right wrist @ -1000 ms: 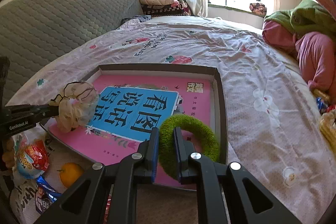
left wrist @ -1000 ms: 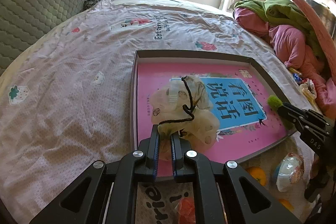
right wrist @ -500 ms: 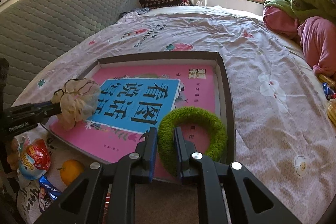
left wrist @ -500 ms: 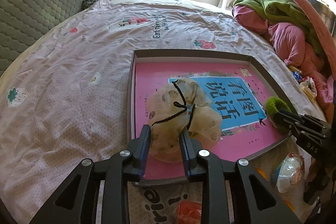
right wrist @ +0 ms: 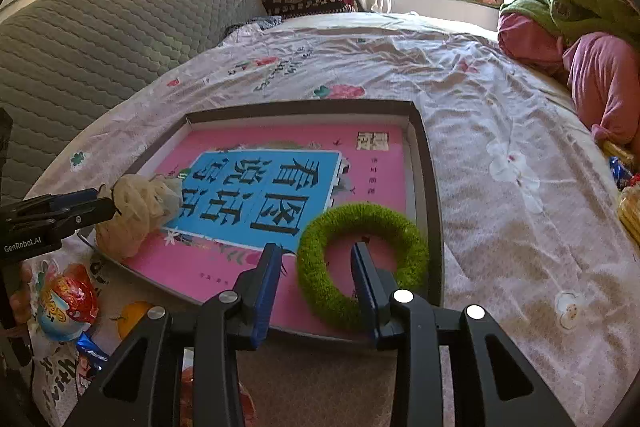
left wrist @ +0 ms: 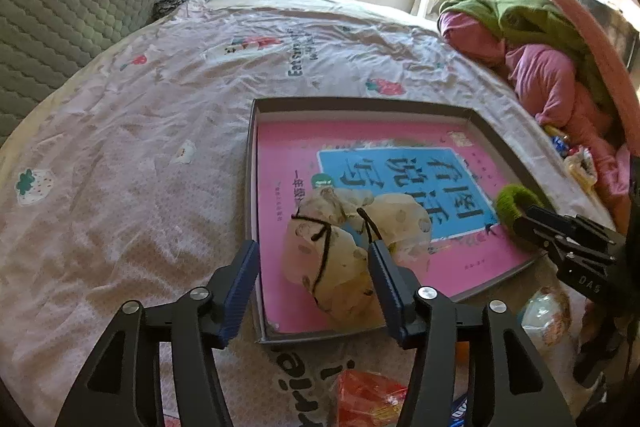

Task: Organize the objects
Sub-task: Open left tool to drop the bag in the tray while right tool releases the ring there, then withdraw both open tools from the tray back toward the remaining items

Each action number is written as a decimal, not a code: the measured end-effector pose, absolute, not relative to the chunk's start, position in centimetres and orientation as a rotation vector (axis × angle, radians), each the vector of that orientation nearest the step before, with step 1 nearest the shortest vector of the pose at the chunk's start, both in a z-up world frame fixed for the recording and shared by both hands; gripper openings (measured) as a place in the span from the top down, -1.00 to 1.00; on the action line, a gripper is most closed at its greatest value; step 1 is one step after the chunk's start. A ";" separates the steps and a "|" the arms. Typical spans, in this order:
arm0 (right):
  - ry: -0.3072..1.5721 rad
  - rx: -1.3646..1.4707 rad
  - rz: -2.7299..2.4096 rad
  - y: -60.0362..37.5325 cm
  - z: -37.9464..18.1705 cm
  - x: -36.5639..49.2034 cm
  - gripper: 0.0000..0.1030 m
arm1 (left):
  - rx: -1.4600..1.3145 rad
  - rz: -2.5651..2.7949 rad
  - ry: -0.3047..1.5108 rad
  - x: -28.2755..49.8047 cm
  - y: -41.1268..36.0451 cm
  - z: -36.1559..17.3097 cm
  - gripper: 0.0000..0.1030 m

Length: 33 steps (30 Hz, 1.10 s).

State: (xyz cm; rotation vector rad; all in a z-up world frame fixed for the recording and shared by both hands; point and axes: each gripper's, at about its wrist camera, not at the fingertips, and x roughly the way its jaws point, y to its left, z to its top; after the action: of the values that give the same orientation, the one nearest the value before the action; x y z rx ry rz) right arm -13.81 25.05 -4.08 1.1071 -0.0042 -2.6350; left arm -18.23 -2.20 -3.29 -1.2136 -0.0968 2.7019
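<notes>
1. A flat gray box [left wrist: 472,117] lay on a bed [left wrist: 140,167] with a pale sheet that had little pictures on it.
2. A pink book [right wrist: 280,195] with a big blue patch lay flat inside the box.
3. The left gripper [left wrist: 314,267] had just been opening, and its jaws stood spread apart.
4. A cream hair scrunchie [left wrist: 336,247] with brown dots and a black string lay on the book, in the near left corner of the box.
5. The scrunchie sat between the left gripper's fingers [left wrist: 240,275]. The left finger was clear of it. The right finger was just beside it, and I could not tell if it touched.
6. The right gripper [right wrist: 316,267] had just been opening too, and its jaws were apart.
7. A fuzzy green ring [right wrist: 362,261] lay on the book, in the near right corner of the box.
8. One finger of the right gripper stood inside the ring's hole, and the other stood outside the ring. The near side of the ring sat loose between them.
9. In the right wrist view, a bright snack bag [right wrist: 68,303] and a small orange [right wrist: 134,315] lay on the bed near the left gripper, outside the box.
10. A pile of pink and green blankets [left wrist: 540,67] sat at the far right edge of the bed.
</notes>
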 end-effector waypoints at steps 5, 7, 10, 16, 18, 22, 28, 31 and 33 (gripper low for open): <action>0.001 1.080 -2.646 25.0 -3.6 -13.6 0.28 | -1.193 2.709 -0.095 -18.0 -2.1 -2.8 -0.23; 0.002 1.071 -2.650 24.9 -3.4 -13.5 0.28 | -1.180 2.735 -0.084 -17.8 -2.3 -2.5 -0.23; 0.003 1.056 -2.645 24.7 -3.1 -13.2 0.28 | -1.162 2.756 -0.091 -17.6 -2.6 -2.0 -0.24; 0.020 0.990 -2.648 24.2 -2.0 -12.3 0.04 | -1.121 2.794 -0.098 -17.1 -3.0 -1.1 -0.43; 0.018 0.968 -2.650 24.1 -1.5 -12.0 0.03 | -1.104 2.806 -0.095 -16.8 -3.0 -0.8 -0.44; 0.025 0.941 -2.648 23.8 -0.9 -11.6 0.02 | -1.071 2.822 -0.087 -16.3 -3.0 -0.3 -0.45; 0.036 0.900 -2.644 23.4 -0.2 -11.0 -0.02 | -1.035 2.832 -0.053 -15.5 -2.6 0.1 -0.48; 0.036 0.881 -2.646 23.4 0.1 -10.7 -0.08 | -1.026 2.829 -0.043 -15.2 -2.5 0.2 -0.48; 0.038 0.876 -2.646 23.4 0.2 -10.6 -0.09 | -1.023 2.827 -0.044 -15.0 -2.5 0.3 -0.48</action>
State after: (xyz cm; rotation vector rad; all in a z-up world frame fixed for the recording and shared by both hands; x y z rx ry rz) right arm -10.59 23.38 0.23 0.8758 0.0379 -2.6458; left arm -14.99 -2.46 0.31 -1.0226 -0.0436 2.8266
